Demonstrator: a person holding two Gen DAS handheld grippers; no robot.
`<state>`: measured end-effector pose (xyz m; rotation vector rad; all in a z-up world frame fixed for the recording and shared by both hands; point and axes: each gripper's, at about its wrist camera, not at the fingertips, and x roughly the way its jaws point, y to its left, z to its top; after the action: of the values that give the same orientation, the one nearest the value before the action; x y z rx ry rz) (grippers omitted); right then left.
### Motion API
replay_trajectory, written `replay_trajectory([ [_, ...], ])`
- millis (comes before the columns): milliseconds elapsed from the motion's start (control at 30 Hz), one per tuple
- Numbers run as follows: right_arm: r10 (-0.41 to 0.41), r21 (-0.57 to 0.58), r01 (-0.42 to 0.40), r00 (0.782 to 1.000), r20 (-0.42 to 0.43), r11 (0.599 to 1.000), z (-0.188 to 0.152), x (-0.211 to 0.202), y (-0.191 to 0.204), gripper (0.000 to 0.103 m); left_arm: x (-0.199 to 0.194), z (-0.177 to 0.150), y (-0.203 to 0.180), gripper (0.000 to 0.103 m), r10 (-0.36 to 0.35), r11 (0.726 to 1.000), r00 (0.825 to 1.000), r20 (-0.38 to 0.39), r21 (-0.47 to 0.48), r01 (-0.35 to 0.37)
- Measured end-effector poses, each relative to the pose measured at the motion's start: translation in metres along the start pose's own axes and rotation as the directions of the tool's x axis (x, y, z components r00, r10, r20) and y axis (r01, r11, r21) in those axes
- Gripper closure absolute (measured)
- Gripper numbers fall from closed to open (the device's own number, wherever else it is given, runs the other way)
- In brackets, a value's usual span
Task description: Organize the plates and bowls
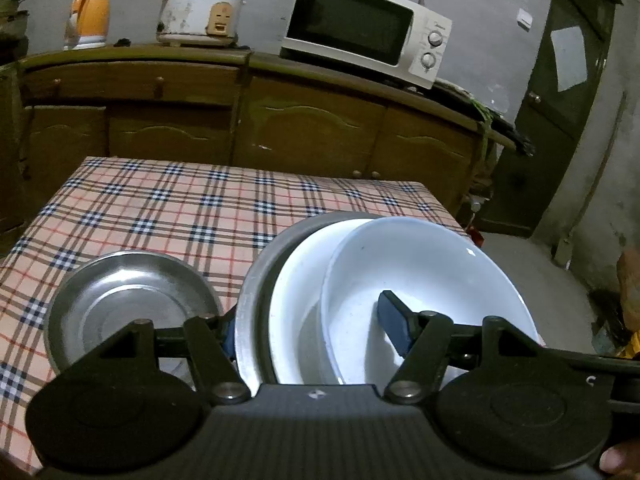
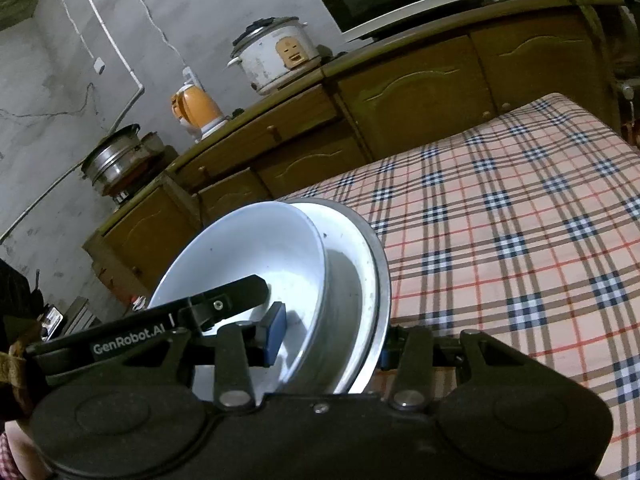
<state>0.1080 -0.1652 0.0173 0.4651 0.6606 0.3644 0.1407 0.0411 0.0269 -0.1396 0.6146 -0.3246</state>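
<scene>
We see both grippers clamped on one stack of dishes, lifted and tilted over the checked tablecloth. The left gripper has one blue pad inside the white bowl and the other behind the steel plate, so its jaws are closed on the stack. The right gripper holds the same stack from the opposite edge, half open. A white plate sits between bowl and steel plate. A second steel plate lies on the cloth at nine o'clock from the stack.
</scene>
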Motion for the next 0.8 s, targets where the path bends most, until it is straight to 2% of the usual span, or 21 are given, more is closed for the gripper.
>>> replay_trajectory([
  [800, 0.042, -0.056, -0.045, 0.998, -0.056, 0.997, -0.01, 0.041, 0.049, 0.05, -0.019, -0.003, 0.048, 0.035, 0.058, 0.996, 0.998, 0.005, -0.066, -0.058],
])
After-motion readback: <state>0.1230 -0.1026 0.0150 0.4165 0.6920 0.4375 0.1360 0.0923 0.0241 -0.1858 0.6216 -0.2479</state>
